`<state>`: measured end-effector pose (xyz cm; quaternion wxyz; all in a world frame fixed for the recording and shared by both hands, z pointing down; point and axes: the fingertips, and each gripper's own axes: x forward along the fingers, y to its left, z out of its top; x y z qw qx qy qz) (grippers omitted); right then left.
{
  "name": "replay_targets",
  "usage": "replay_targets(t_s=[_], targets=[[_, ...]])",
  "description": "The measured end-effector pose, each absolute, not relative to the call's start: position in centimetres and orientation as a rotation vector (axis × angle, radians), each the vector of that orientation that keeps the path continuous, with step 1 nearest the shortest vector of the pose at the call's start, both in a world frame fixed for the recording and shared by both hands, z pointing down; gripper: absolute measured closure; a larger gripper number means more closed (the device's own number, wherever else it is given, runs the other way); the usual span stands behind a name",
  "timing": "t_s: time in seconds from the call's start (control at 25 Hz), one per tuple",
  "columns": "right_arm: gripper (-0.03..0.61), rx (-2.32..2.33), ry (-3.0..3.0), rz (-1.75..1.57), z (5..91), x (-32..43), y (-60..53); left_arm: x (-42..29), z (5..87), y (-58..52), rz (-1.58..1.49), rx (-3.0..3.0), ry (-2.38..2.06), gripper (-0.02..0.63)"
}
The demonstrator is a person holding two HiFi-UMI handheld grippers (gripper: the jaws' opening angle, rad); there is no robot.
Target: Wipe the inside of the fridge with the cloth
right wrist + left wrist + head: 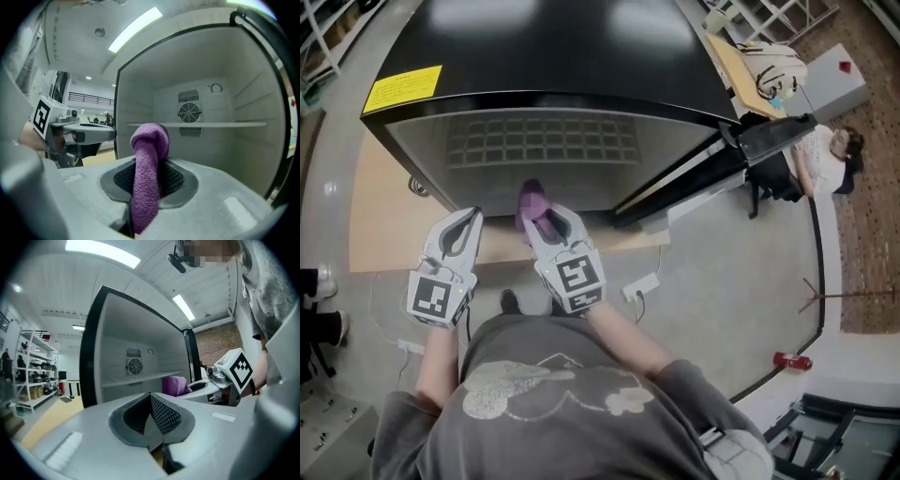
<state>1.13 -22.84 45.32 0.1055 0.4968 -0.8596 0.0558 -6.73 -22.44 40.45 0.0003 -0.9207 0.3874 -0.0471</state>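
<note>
From the head we look steeply down over our own chest onto the left gripper (469, 220) and right gripper (546, 225), with the black top of the fridge (544, 47) just ahead of them. The 2 gripper views sit close behind their own jaws and face forward into the open cavity — each catching the other gripper at its side. Both share the fan (190, 112) and shelf (197, 124) beyond the jaws; all 3 views share the cloth (146, 159).

purple cloth (147, 173) clamped between jaws, fridge (225, 112) open
</note>
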Motion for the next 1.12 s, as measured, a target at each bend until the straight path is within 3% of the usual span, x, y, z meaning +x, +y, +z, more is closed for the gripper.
replay_targets(t_s=[0.76, 1.12], targets=[[0.502, 1.357, -2.513, 0.036, 48.9, -8.6, -35.1, -15.3, 43.3, -25.3, -0.166, -2.868, 1.370, 0.595], [0.502, 1.264, -2.545, -0.007, 49.1, -11.2, -34.1, -16.0, 43.6, -25.9, -0.182, -2.903, 1.310, 0.595]])
